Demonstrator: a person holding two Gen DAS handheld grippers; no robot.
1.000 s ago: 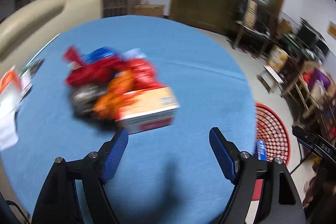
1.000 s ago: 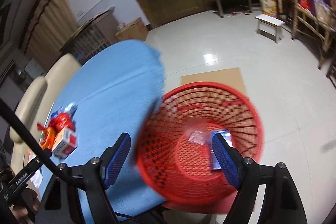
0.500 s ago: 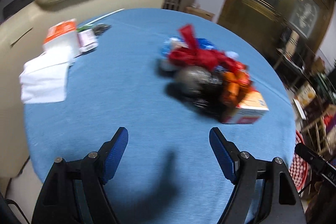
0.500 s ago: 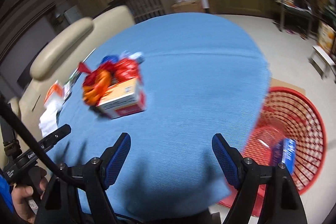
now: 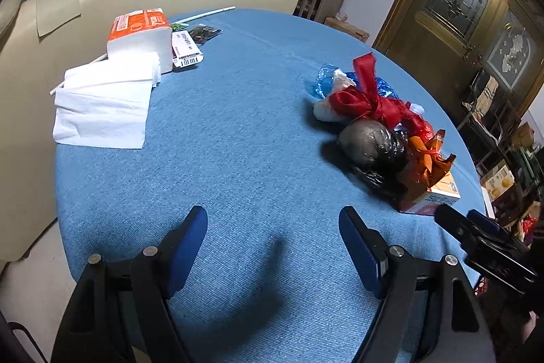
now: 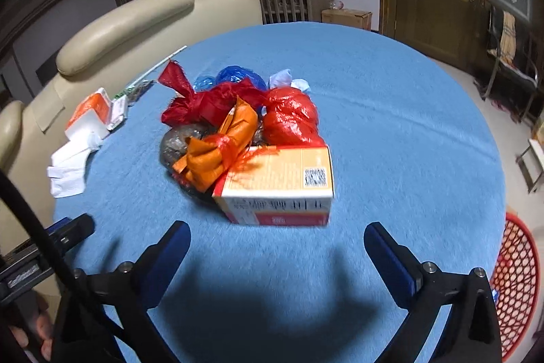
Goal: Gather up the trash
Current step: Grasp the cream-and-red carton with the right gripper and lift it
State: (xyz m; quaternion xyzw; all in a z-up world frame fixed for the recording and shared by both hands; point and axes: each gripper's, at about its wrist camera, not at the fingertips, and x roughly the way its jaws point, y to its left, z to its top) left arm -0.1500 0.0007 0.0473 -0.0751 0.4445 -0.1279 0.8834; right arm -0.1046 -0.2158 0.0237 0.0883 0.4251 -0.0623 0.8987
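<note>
My right gripper (image 6: pixel 277 247) hangs spread wide, grasping nothing, just short of the carton (image 6: pixel 278 184) — my left gripper (image 5: pixel 273 244) likewise gapes over bare blue tablecloth (image 5: pixel 238 159)

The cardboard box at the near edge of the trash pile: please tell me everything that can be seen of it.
The cardboard box is a closed rectangular carton, orange-yellow on top with a QR code, white on the side with dark print above a red band. It lies flat on the blue tablecloth, at the pile's edge nearest the right tool. An orange wrapper leans on its left corner, and a red bag sits right behind it.
</note>
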